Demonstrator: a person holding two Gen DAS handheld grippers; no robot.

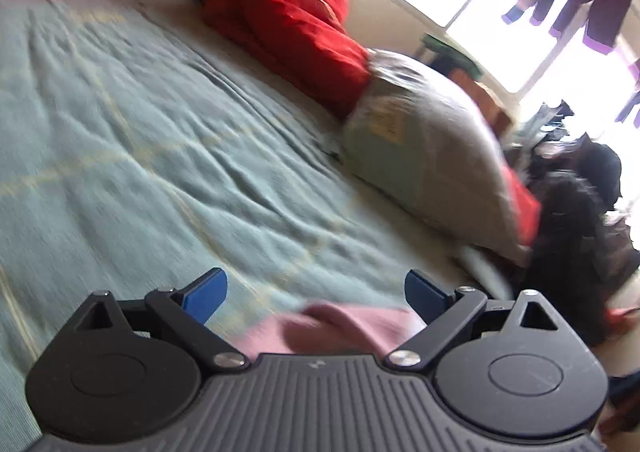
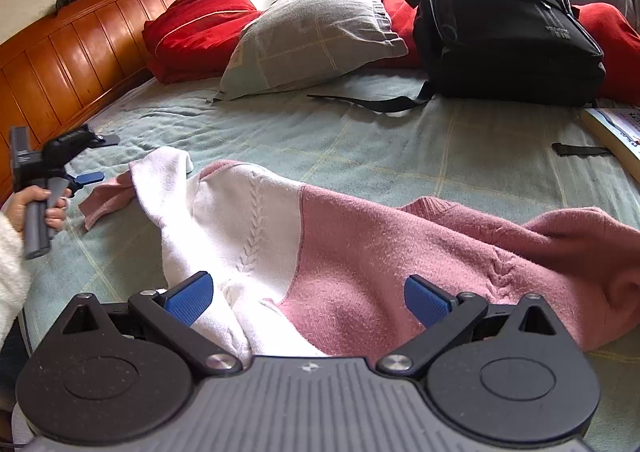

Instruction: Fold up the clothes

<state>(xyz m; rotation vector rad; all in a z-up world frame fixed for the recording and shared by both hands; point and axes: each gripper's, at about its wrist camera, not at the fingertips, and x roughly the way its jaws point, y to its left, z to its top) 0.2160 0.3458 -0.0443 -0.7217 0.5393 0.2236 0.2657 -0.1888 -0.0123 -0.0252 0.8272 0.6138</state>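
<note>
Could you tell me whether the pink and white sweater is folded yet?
Not yet: the sweater lies rumpled and spread across the bed, one sleeve flung out.

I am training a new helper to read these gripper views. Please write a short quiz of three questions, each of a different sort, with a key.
1. True or false: the right gripper is shut on the sweater.
2. Which object stands on the bed beside the grey pillow? A) a black backpack B) a laundry basket C) a lamp
3. Fill in: the sweater is pink and ____.

Key:
1. False. Both its jaws stand wide open above the sweater; the left gripper is open too.
2. A, the black backpack.
3. White.
</note>
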